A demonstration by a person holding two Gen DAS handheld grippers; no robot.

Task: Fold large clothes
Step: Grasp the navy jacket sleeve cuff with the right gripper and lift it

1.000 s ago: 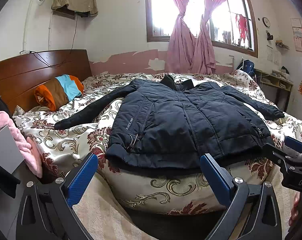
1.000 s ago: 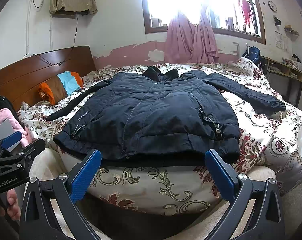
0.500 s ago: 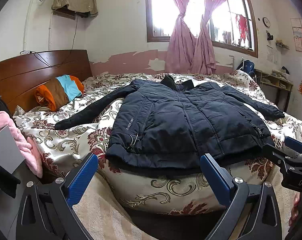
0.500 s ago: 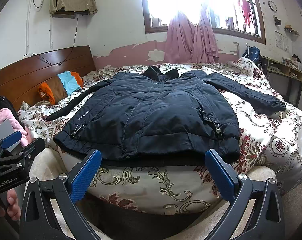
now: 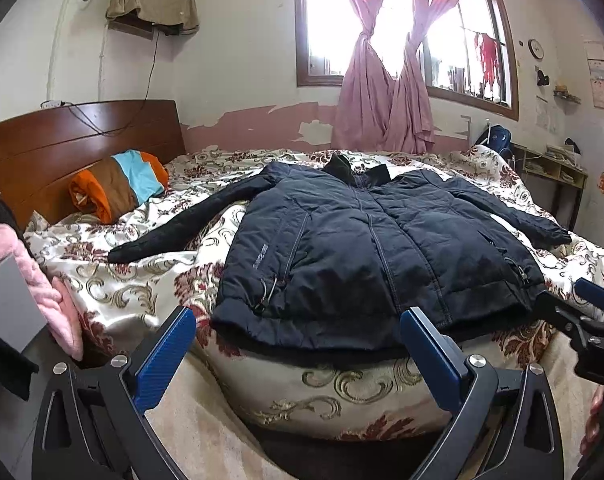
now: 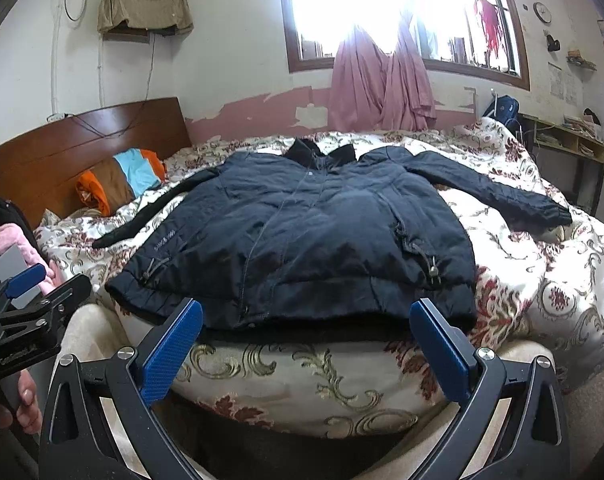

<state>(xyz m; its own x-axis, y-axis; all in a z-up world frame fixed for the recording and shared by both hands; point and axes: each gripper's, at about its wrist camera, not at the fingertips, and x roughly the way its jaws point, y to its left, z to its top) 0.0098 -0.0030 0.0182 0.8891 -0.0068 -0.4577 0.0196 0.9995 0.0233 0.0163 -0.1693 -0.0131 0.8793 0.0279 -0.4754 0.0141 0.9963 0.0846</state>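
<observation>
A dark navy padded jacket [image 5: 366, 248] [image 6: 310, 232] lies front up and zipped on the floral bedspread, collar toward the window, hem at the bed's near edge, both sleeves spread out to the sides. My left gripper [image 5: 298, 328] stands open just short of the hem, nothing between its blue pads. My right gripper [image 6: 306, 320] is open too, level with the hem's middle, holding nothing. Each gripper shows at the edge of the other's view: the right gripper [image 5: 594, 320], the left gripper [image 6: 26, 304].
A floral bedspread [image 6: 542, 280] covers the bed with its wooden headboard [image 5: 62, 148]. An orange, brown and blue bundle [image 5: 118, 188] lies near the headboard. Pink fabric [image 5: 42, 280] sits at the left. A desk [image 5: 554, 176] stands at the right, pink curtains [image 5: 382, 92] behind.
Both grippers have shifted only slightly, edging a bit toward the bed. The jacket has not moved and both grippers stay open.
</observation>
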